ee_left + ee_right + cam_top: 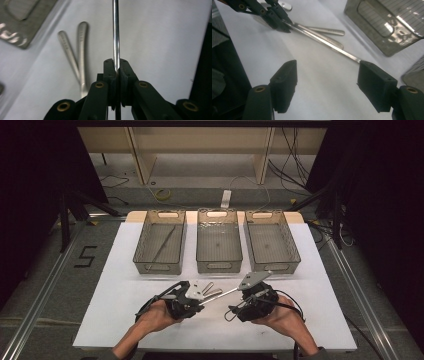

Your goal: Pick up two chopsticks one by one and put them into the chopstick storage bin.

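**Rod passed to your left gripper, trays still waiting**

High view: you held the thin metal rod (220,294) above the white table (120,270), near the three mesh trays (219,241); one already held a long tool, so sorting looked barely begun; dark room, cables behind.

Left gripper view: your left gripper (116,70) was clamped on the rod; tweezers (77,60) lay beside.

Right gripper view: your right gripper (327,75) stood apart, nothing between.

Both forearms come in over the near edge of the tabletop, hands side by side. The left gripper (199,301) points right, jaws pressed together on a thin metal rod (115,37). The right gripper (327,80) points left, jaws spread wide, gripping nothing.
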`<state>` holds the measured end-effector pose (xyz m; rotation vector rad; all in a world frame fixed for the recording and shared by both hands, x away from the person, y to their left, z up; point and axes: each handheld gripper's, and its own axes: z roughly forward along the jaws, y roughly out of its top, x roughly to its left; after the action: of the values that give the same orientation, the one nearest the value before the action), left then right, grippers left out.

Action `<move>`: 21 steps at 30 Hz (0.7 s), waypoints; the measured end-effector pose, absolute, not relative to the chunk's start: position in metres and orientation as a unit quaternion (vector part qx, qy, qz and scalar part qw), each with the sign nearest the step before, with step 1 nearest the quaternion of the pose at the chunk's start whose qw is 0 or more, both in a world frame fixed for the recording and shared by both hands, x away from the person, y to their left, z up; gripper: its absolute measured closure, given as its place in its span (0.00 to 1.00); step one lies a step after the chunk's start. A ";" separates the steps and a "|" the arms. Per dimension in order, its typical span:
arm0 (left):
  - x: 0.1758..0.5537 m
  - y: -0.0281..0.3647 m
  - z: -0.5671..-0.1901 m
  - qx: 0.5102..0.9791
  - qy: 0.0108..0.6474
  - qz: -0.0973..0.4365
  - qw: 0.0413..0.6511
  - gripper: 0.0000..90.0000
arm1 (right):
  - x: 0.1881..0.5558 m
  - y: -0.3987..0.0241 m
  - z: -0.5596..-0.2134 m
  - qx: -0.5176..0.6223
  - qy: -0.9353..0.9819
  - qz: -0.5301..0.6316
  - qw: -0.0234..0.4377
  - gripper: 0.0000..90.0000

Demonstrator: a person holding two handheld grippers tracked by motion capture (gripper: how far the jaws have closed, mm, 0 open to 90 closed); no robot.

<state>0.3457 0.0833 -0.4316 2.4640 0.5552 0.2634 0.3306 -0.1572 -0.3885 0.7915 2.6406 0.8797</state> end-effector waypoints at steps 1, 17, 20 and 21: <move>0.348 0.085 -0.431 0.923 0.218 0.102 0.299 0.95 | 0.331 -0.160 -0.389 0.273 0.902 0.310 0.126 0.36; 0.371 0.126 -0.421 0.875 0.332 0.108 0.336 0.95 | 0.332 -0.194 -0.415 0.351 0.828 0.417 0.133 0.31; 0.374 0.133 -0.419 0.868 0.341 0.112 0.344 0.95 | 0.329 -0.198 -0.418 0.358 0.817 0.430 0.137 0.30; 0.375 0.135 -0.418 0.866 0.344 0.111 0.345 0.95 | 0.328 -0.199 -0.419 0.359 0.815 0.436 0.135 0.29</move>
<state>0.3754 0.1348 -0.4176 2.2489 0.8921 0.2885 0.3281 -0.1991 -0.4187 1.0391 2.3609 1.2623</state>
